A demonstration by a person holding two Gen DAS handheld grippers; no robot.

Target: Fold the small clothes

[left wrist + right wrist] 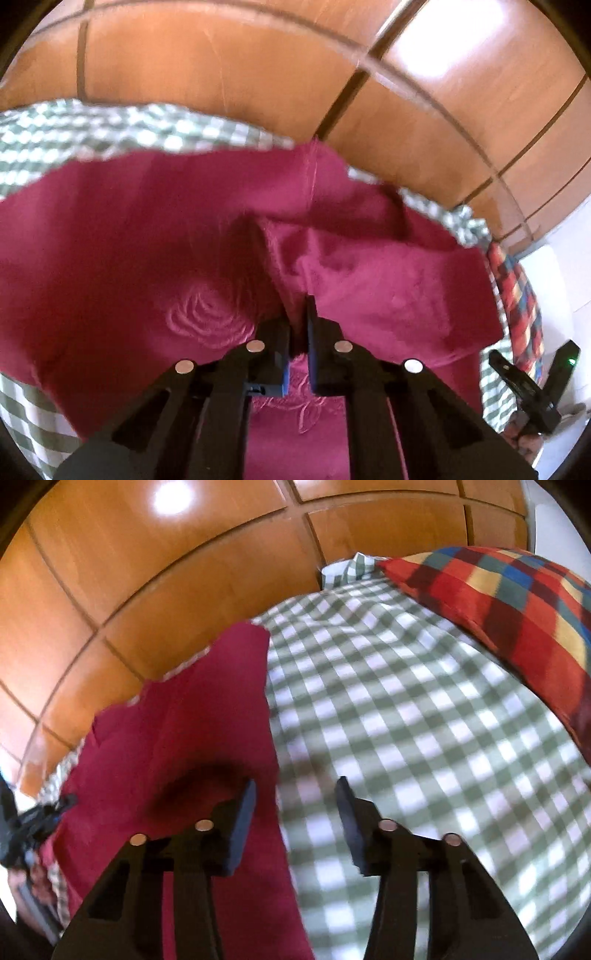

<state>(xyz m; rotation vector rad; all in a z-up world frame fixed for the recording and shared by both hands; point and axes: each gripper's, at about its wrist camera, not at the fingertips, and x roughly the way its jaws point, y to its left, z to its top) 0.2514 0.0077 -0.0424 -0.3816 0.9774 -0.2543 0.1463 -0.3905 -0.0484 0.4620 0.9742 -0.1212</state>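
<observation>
Left wrist view.
- Left gripper: fingers drawn nearly together, pinching a raised fold of the crimson garment between the pads; cloth shows in the narrow gap.
- Crimson garment: spreads ahead of the fingers and out to both sides, filling most of the view. A stitched rose motif lies just left of the fingertips; a second stitched motif sits under the gripper body, between the two finger arms. A seam runs straight ahead from the pinched fold to the far edge of the cloth. A crumpled layer rises to the right of the fingertips.
- Green-checked sheet: under the garment, showing beyond its far edge and at the near left.
- Wooden panelling: behind the sheet, far ahead.
- Plaid pillow: far right, past the garment's edge.
- Right gripper: low at the far right, apart from the garment.

Right wrist view.
- Right gripper: fingers wide apart, holding nothing.
- Crimson garment: ahead and left; its right edge passes just beside the left finger, and the right finger stands over bare green-checked sheet.
- Plaid pillow: ahead at the right.
- Wooden panelling: ahead at the left.
- Left gripper: far left edge, blurred.
</observation>
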